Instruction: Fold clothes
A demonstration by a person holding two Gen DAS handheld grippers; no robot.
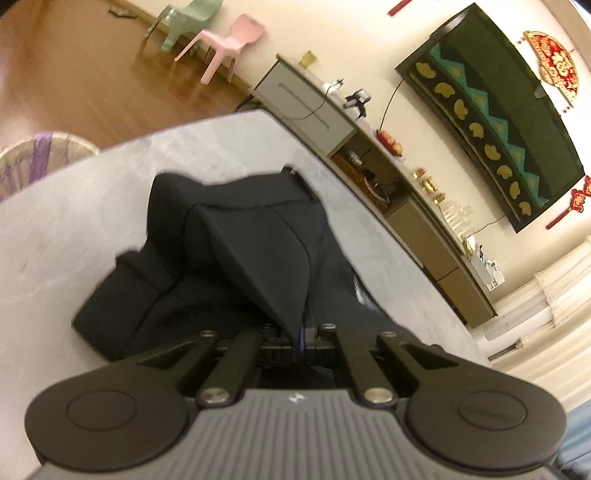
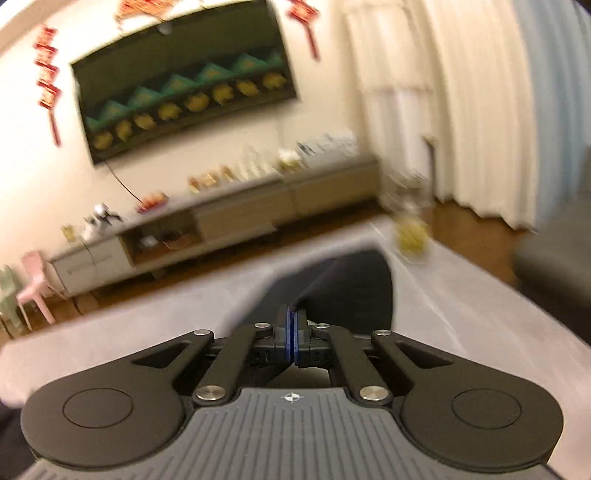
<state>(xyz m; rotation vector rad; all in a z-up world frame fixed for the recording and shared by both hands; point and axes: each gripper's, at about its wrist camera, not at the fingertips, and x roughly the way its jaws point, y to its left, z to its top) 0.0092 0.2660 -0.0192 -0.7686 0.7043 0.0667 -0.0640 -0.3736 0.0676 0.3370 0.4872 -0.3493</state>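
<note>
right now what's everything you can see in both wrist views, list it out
black garment: 1, black, partly folded on the grey surface, edges lifted by both grippers
grey surface: 1, light grey, under the garment
pink chair: 1, pink, on the wood floor by the wall
green chair: 1, pale green, beside the pink chair
TV cabinet: 1, grey-brown, long and low against the wall, small items on top too blurred to name
wall TV: 1, dark screen, above the cabinet
red decorations: several, red and gold, around the TV
curtains: cream, right of the cabinet
left gripper: 1, black, shut on garment fabric
right gripper: 1, black, blue pads, shut on garment fabric
</note>
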